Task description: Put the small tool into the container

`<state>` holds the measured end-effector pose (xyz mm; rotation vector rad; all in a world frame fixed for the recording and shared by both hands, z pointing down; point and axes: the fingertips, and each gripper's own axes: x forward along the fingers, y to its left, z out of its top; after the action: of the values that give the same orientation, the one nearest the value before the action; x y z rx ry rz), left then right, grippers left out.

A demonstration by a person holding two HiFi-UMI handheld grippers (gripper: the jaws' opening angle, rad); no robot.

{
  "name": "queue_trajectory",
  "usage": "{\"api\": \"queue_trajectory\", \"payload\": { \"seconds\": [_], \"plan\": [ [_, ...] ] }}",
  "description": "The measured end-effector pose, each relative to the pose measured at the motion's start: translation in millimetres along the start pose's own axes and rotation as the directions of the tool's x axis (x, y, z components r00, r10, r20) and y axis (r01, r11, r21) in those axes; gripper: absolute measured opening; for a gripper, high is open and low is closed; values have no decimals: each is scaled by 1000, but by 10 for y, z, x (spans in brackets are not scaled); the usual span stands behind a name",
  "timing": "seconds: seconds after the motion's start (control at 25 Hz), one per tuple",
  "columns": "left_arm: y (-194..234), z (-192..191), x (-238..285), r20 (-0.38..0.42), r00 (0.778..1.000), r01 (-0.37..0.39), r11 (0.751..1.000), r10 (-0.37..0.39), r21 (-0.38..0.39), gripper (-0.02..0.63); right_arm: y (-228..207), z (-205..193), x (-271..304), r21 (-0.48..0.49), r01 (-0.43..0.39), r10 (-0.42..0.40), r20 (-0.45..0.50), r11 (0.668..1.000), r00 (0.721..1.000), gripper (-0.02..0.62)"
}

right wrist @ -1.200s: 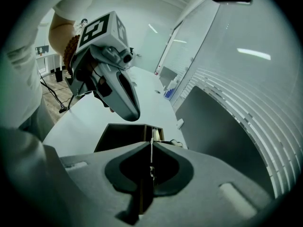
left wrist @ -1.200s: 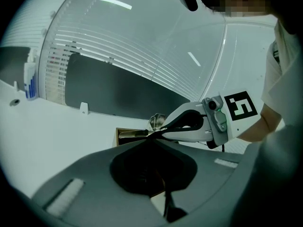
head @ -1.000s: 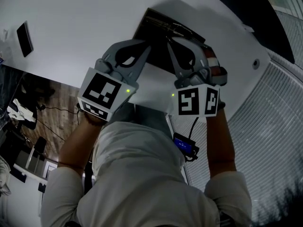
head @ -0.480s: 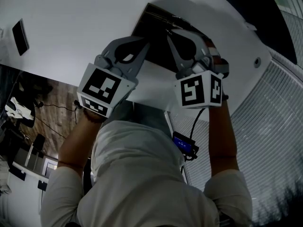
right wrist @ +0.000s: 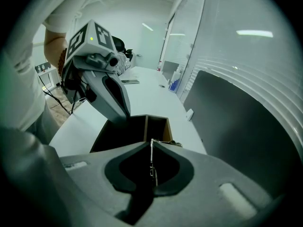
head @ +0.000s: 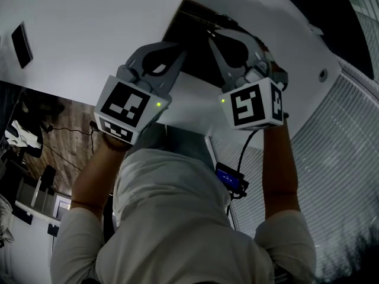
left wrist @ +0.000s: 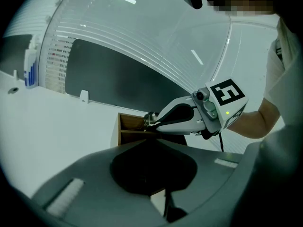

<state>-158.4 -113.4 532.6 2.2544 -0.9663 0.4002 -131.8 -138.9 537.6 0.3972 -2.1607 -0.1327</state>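
White worktop [head: 89, 28] under dim light, slatted blinds [head: 349, 135] along one side. Set on it: wooden box [head: 185, 22], open at the top and split by a divider [right wrist: 146, 126] into compartments. Poised right over that opening, right claw [head: 212, 37], pinching a small tool [right wrist: 151, 159], a thin metal piece standing upright between the tips. Compared with a second ago: tilted and rolled a little further toward the wooden box, marker cube [head: 254, 105] turned along with it, and jaws just eased a touch apart, yet with the tool still caught between them, not dropped. Small tool therefore still in the air above the rim, in neither compartment so far. Just beside, left claw [head: 181, 54], closed on nothing, tips meeting, hovering at the near rim of the wooden box and scarcely shifted over that same second. Judged from all this: release apparently beginning, task close to done but unfinished pending the tool's landing inside. Possible snag: so thin a piece clinging to one pad, or tipping onto the divider or the rim instead of falling cleanly in. Best answered by a slow, full opening held squarely over one compartment. Also on the worktop, well apart to the left: dark flat slab [head: 19, 37], too small to identify.
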Motion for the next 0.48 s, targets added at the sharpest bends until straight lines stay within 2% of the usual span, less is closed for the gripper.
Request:
{"api": "queue_trajectory", "payload": {
  "seconds": [0.2,0.48],
  "plan": [
    [-9,-24,-41,-2,1000,-1,1000,1,-1,3,34,26,-15,24,-19,18,10,1000,1000,15],
    [-30,-57,-55,-2,1000,-1,1000,1,-3,3,35,-14,-2,4,-14,14,4,1000,1000,18]
  ]
}}
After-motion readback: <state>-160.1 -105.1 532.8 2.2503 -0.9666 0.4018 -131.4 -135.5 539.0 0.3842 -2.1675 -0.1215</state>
